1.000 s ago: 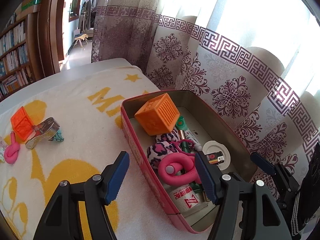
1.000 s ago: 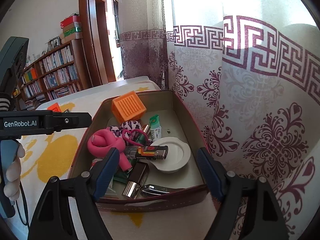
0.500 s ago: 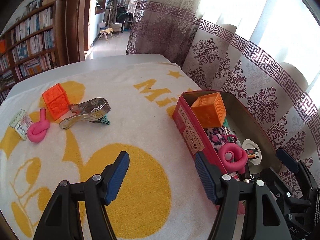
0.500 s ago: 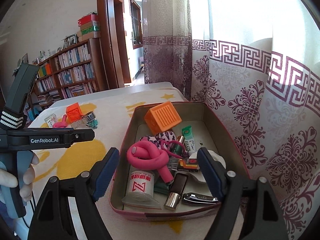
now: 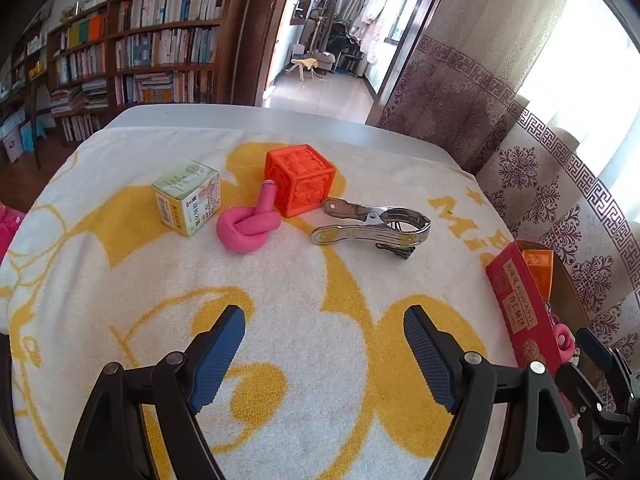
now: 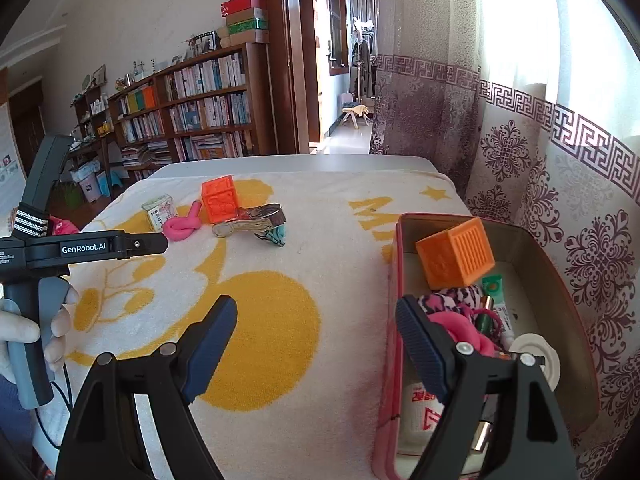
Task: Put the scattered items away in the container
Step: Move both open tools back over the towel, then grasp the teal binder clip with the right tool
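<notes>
Bright daylight through the curtains (image 6: pixel 560 80), glare at right, sharp focus, fisheye-bent dark corners

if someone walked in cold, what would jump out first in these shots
Probably the bright cluster mid-towel: an orange cube, a knotted pink tube touching its near side, a small printed box to the left and a big metal clip to the right. Next, the red tin by the curtain, already crowded with items.

bookshelves (image 5: pixel 152 52) left; doorway (image 5: pixel 320 40) centre; sunlit curtains (image 5: pixel 560 120) right
</notes>
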`<move>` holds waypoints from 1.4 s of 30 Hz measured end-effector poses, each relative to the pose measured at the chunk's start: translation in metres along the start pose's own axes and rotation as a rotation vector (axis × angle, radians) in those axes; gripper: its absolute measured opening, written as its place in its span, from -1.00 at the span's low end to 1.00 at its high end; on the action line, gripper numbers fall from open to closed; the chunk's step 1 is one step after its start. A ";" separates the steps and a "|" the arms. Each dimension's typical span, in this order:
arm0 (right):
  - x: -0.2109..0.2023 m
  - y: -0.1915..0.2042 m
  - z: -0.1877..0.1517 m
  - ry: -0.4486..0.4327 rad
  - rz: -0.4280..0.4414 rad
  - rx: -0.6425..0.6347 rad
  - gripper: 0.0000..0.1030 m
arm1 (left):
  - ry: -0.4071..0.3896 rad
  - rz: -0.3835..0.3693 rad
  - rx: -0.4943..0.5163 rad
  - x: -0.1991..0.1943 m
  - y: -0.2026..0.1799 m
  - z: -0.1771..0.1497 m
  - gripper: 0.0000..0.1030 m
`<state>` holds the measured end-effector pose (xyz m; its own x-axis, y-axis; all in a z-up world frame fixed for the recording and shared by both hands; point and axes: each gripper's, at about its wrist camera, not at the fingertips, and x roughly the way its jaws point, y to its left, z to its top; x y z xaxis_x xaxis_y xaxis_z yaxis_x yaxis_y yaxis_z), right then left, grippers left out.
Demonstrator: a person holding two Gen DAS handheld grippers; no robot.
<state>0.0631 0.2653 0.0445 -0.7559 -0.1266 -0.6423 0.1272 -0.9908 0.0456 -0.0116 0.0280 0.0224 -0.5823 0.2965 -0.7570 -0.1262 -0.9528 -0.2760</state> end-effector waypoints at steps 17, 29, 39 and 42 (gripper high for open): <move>0.123 0.046 0.043 0.143 0.020 -0.039 0.64 | 0.005 0.070 -0.147 0.009 0.063 -0.009 0.62; 0.177 0.040 0.053 0.216 0.012 -0.014 0.64 | 0.041 0.059 -0.112 0.016 0.051 -0.014 0.62; 0.203 0.046 0.069 0.251 0.009 -0.050 -0.10 | 0.062 0.054 -0.115 0.020 0.051 -0.017 0.62; 0.200 0.049 0.067 0.240 0.015 -0.081 -0.33 | 0.063 0.052 -0.119 0.020 0.052 -0.017 0.62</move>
<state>-0.1249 0.1887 -0.0303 -0.5803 -0.1171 -0.8059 0.1960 -0.9806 0.0014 -0.0156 -0.0143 -0.0170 -0.5331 0.2542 -0.8070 0.0009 -0.9536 -0.3010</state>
